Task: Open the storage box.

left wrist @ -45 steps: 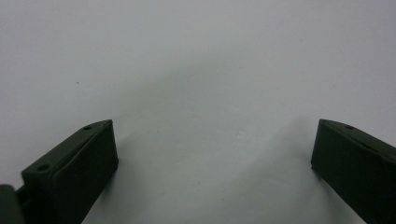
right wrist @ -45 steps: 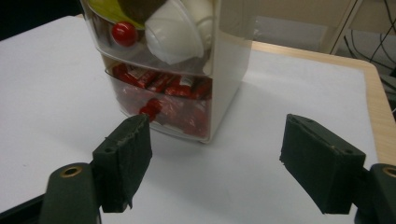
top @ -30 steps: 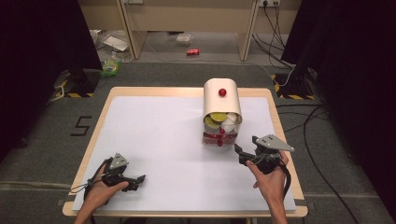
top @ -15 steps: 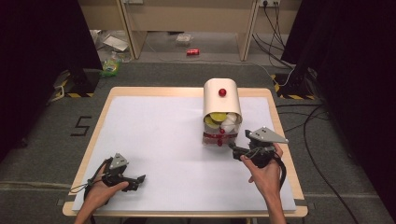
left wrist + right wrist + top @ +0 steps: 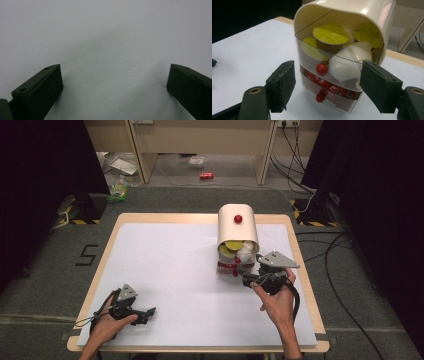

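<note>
Your right gripper [image 5: 248, 280]: fingers half open, empty | capsule dispenser [image 5: 342, 53] just ahead, between them | left gripper [image 5: 148, 312]: fingers wide, empty on worktop [image 5: 165, 270].

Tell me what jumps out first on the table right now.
The cream drawer box at the table's far right side catches the eye: yellow-lidded and white capsules fill its clear upper drawer, red sachets the lower. The right gripper sits just in front of it, jaws open, touching nothing. The left gripper rests open at the near left corner.
</note>
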Action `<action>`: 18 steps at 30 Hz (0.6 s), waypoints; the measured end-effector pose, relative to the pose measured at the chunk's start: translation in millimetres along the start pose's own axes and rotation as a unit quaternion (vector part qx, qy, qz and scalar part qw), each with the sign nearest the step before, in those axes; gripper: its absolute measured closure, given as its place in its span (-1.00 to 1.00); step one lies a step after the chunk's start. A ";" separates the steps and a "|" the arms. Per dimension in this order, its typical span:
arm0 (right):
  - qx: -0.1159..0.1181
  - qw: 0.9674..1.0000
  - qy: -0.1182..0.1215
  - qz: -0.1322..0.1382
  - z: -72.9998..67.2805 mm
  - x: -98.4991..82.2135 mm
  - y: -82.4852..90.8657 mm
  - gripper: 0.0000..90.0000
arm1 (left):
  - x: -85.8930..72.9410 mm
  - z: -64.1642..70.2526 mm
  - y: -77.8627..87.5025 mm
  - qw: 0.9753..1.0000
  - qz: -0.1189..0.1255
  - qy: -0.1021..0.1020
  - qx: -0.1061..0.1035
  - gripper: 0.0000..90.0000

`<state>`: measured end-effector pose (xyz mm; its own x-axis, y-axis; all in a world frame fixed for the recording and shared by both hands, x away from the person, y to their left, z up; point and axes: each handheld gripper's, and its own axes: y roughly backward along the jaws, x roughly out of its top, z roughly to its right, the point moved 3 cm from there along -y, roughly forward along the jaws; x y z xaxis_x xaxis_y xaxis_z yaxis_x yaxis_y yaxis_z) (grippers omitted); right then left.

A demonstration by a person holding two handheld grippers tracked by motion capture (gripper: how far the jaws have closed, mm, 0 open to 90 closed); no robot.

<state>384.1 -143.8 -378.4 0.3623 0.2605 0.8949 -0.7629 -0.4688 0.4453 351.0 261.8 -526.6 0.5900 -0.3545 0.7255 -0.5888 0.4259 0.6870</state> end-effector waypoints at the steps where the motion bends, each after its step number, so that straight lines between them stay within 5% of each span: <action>1: 0.001 1.000 0.001 0.000 -0.6 0.5 -0.9 -0.36 | 0.0 0.0 0.0 1.000 0.000 0.000 0.000 -1.00; 18: 0.005 1.000 0.020 0.006 -5.1 12.5 -19.7 -0.33 | 0.0 -0.2 0.1 1.000 0.000 0.000 -0.001 -1.00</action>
<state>401.0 -127.0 -376.2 0.3308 0.2875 0.8988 -0.7616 -0.4812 0.4342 351.0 262.0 -526.6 0.5902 -0.3545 0.7253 -0.5881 0.4267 0.6871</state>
